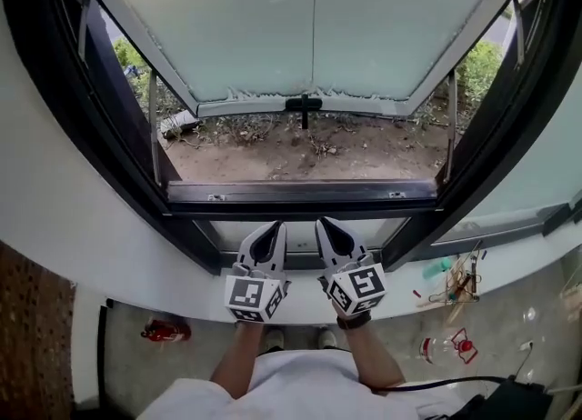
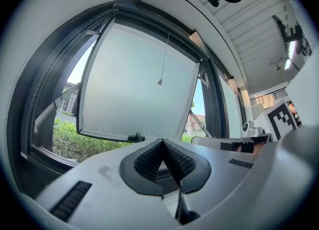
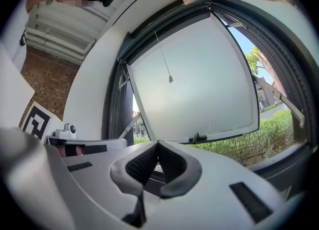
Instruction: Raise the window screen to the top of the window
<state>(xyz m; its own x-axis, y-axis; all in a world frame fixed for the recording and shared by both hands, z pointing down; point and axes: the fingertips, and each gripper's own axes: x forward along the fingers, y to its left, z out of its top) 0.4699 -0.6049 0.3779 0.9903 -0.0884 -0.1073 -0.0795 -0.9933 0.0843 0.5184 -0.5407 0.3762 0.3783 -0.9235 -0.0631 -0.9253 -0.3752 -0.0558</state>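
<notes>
The window stands open, its frosted pane (image 1: 273,18) swung outward, with a black handle (image 1: 304,105) on the pane's lower edge. A thin pull cord (image 2: 163,57) with a small weight hangs from the top of the frame over the pane; the same cord (image 3: 164,59) shows in the right gripper view. I see no mesh across the opening. My left gripper (image 1: 275,225) and right gripper (image 1: 326,223) sit side by side just below the dark lower rail (image 1: 300,193). Both are shut, with nothing between their jaws. Their tips (image 2: 162,142) (image 3: 158,143) point at the pane.
A white sill (image 1: 136,286) runs under the grippers. Dark frame posts (image 1: 109,109) slant up on both sides. Bare soil (image 1: 300,150) and shrubs lie outside. A red object (image 1: 165,329) and small clutter (image 1: 452,286) lie on the floor below.
</notes>
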